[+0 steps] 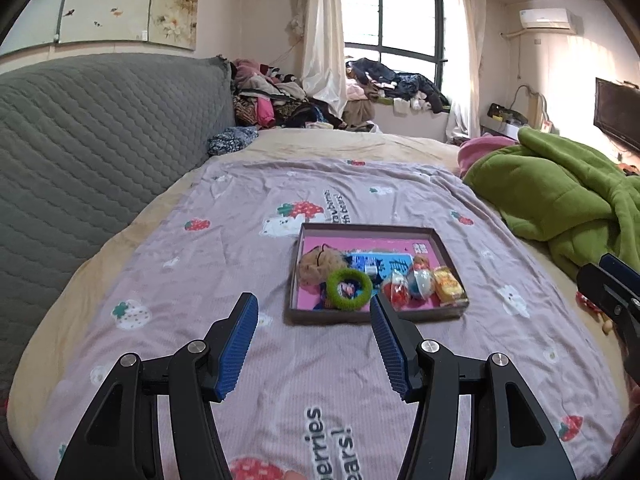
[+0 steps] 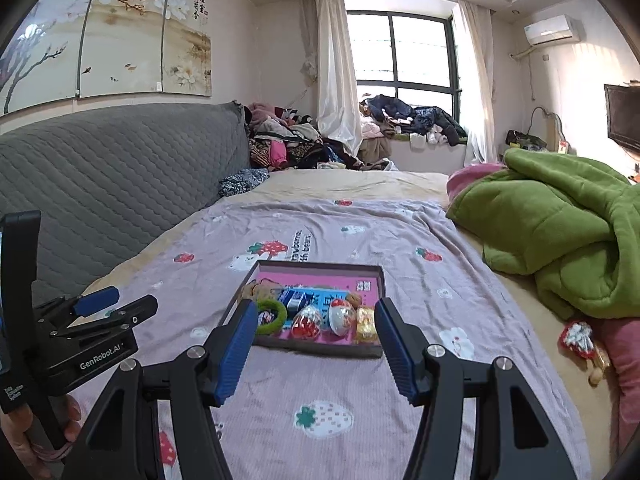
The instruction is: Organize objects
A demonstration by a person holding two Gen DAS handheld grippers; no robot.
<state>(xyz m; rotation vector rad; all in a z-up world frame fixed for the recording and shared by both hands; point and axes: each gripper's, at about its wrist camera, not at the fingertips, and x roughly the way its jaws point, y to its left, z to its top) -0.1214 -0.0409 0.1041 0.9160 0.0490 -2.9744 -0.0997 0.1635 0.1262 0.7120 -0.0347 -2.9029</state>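
- Both grippers were seen nearest the lens: the left gripper (image 1: 314, 312) and the right gripper (image 2: 316, 316) each had jaws held apart, with nothing between them.
- Beyond them, a shallow brown tray (image 1: 374, 317) lay flat on the bed's lilac strawberry-print blanket (image 1: 200, 280), its long axis running left to right.
- Inside, along the near wall, a green fuzzy ring (image 1: 349, 289), a red-and-clear egg (image 1: 396, 293), a blue-and-white egg (image 1: 420, 283) and a yellow packet (image 1: 450, 290) were lined up.
- A tan plush toy (image 1: 318, 266) was set behind the ring.
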